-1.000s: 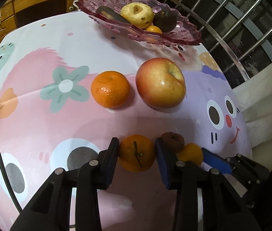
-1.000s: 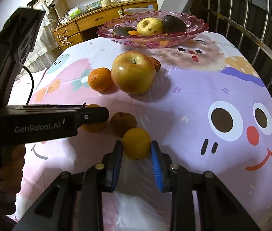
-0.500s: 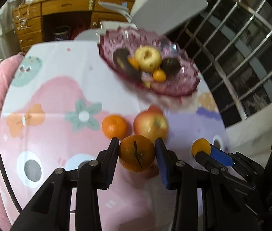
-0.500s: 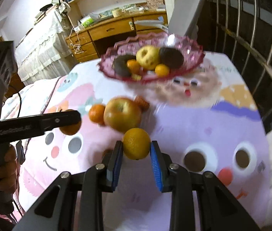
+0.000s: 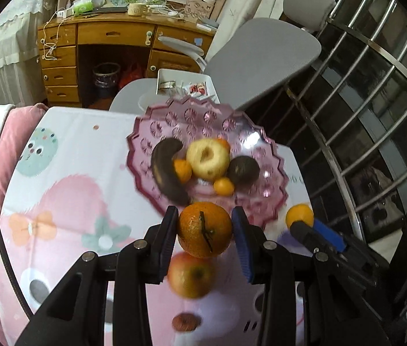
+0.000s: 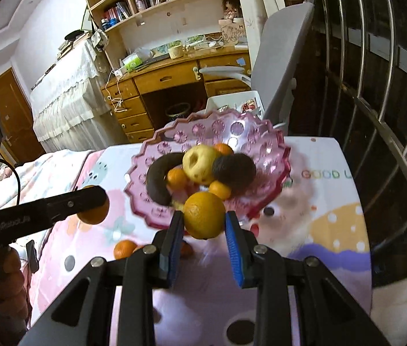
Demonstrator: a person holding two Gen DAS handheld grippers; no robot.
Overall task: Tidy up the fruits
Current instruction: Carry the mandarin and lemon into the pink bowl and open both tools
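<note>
My left gripper (image 5: 205, 232) is shut on an orange tangerine (image 5: 205, 229) with a dark stem, held in the air at the near rim of the pink glass fruit bowl (image 5: 220, 121). My right gripper (image 6: 203, 223) is shut on a yellow-orange citrus (image 6: 204, 214), also held high at the bowl's (image 6: 263, 147) near rim. The bowl holds a dark banana (image 5: 166, 170), a yellow apple (image 5: 207, 158), a dark avocado (image 5: 243, 170) and small oranges. A red apple (image 5: 191, 274) lies on the table below my left gripper. The right gripper's citrus shows in the left wrist view (image 5: 299, 214).
The patterned tablecloth (image 5: 68, 190) covers the table. A small brown fruit (image 5: 184, 321) and a tangerine (image 6: 124, 248) lie on it. A grey chair (image 5: 263, 46) and a wooden desk (image 5: 94, 43) stand behind. A metal railing (image 5: 376, 92) runs along the right.
Both grippers have lifted their fruit off the table and carried it forward and up towards the pink bowl, which now sits just beyond the fingertips.
</note>
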